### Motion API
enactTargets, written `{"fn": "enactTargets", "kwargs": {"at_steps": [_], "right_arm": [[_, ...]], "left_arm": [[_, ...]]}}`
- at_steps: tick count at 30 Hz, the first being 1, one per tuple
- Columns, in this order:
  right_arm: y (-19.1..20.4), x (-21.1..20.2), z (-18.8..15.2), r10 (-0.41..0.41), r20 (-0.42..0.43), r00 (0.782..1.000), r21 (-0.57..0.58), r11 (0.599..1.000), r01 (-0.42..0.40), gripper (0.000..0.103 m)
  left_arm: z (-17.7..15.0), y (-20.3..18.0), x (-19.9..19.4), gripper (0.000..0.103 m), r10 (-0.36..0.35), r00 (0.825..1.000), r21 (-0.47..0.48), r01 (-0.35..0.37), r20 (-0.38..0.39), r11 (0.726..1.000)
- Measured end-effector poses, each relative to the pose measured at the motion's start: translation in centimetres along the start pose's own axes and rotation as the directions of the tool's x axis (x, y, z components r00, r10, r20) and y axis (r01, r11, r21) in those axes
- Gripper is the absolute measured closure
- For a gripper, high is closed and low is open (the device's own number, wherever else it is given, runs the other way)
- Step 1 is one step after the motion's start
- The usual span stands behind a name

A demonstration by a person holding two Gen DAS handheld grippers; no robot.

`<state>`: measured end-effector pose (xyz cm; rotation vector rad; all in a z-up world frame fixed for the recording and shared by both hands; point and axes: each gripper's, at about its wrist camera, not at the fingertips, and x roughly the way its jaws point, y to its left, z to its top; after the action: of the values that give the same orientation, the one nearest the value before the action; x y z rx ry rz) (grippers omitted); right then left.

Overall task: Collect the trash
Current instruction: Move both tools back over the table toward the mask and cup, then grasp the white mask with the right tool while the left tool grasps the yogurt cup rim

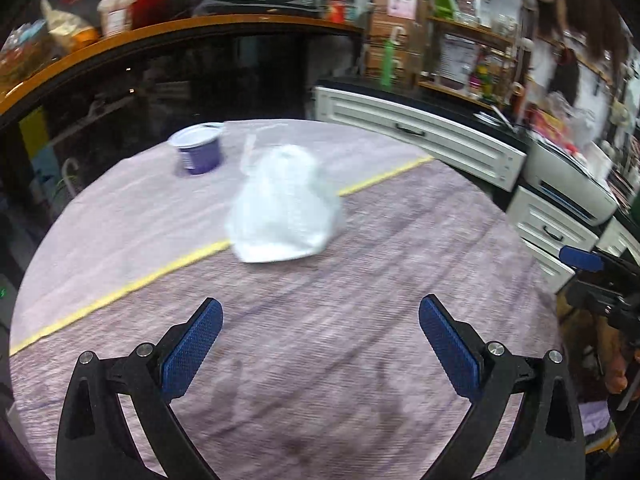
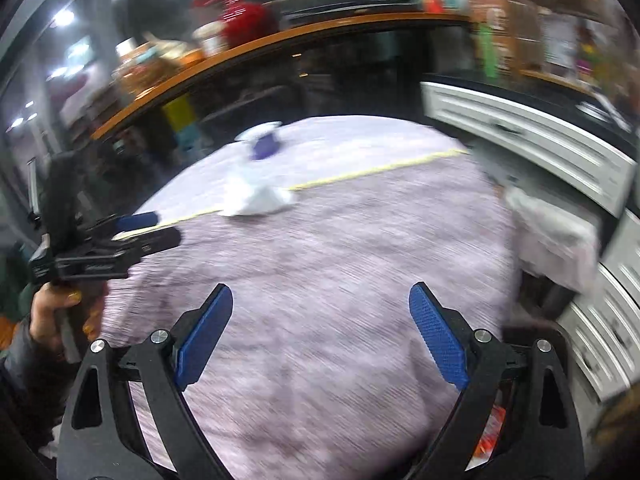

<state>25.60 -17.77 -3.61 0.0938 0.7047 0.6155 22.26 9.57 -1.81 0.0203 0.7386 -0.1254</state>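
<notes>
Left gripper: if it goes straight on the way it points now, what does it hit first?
Probably the white plastic bag. The left gripper is open and empty over the table cloth, and the bag sits ahead, slightly left of centre. The purple cup lies farther back and left. Blur makes depth uncertain.

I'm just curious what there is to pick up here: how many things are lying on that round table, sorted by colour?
White: 1, a crumpled plastic bag lying across the yellow stripe.
Purple: 1, a tub with a white rim, standing behind the bag.
Total: 2 on the table. Both views are blurred, so anything smaller may be missed.
</notes>
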Motion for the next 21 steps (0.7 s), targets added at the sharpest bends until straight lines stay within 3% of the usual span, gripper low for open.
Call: {"fn": "enactTargets", "kwargs": {"at_steps": [12,18,20,21], "right_arm": [[7.7,10.7,8.1,0.129,-0.093,0.987,-0.205,0.968,-0.145,0.017],[8.4,17.5,11.1,0.140,-0.175,0.975,-0.230,0.957,-0.179,0.038],[8.5,19.3,11.1,0.149,-0.218,0.964,-0.239,0.950,-0.201,0.063],[8.6,19.8,10.9,0.158,-0.239,0.958,-0.241,0.946,-0.216,0.069]], "left_arm": [[3.3,9.0,4.1,0.006,0.082,0.996,-0.081,-0.085,-0.044,0.993],[6.4,12.5,7.2,0.006,0.089,0.994,-0.155,-0.097,-0.057,0.983],[7.9,13.5,8.0,0.006,0.104,0.993,-0.172,-0.110,-0.047,0.979],[8.4,13.9,8.3,0.006,0.108,0.993,-0.177,-0.114,-0.043,0.978]]}}
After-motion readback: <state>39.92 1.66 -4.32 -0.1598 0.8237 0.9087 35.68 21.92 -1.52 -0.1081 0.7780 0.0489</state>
